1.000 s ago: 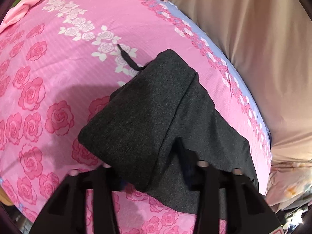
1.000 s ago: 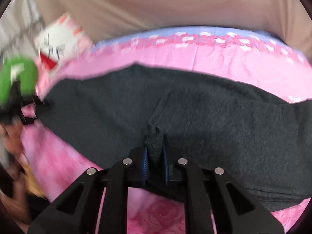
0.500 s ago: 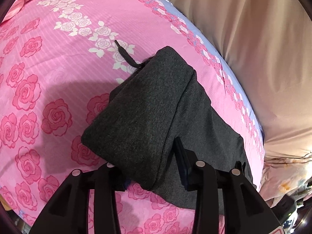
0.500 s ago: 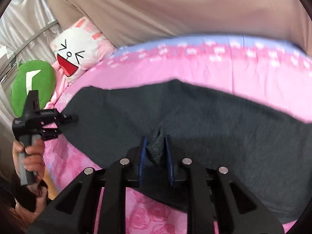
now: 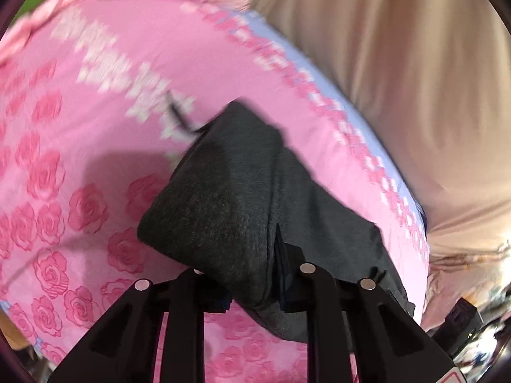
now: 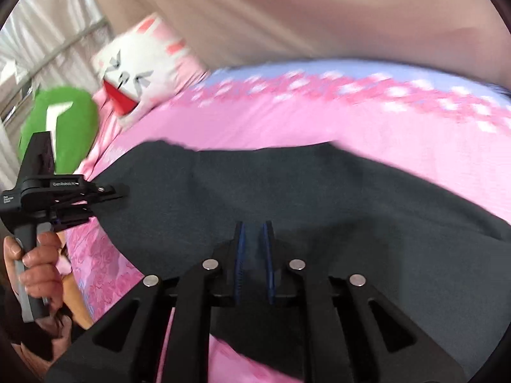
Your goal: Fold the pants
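Note:
Dark grey pants (image 5: 230, 198) lie folded on a pink rose-print bed sheet (image 5: 80, 159), a black drawstring poking out at the far end. My left gripper (image 5: 249, 274) has its jaws spread apart, with the near folded edge of the pants bulging between them. In the right wrist view the pants (image 6: 303, 198) spread wide across the bed. My right gripper (image 6: 254, 233) hovers over them, jaws slightly parted with nothing between the blue pads. The left gripper (image 6: 108, 191) shows at the pants' left edge, held by a hand.
A beige curtain (image 5: 399, 79) hangs along the bed's far side. A white cartoon-face pillow (image 6: 140, 70) and a green cushion (image 6: 60, 124) sit at the head of the bed. The bed edge (image 5: 418, 255) runs close to the pants on the right.
My right gripper has let go of the pinch of pants fabric and opened a little. The left gripper has stayed open at the folded edge; both views have shifted and blurred.

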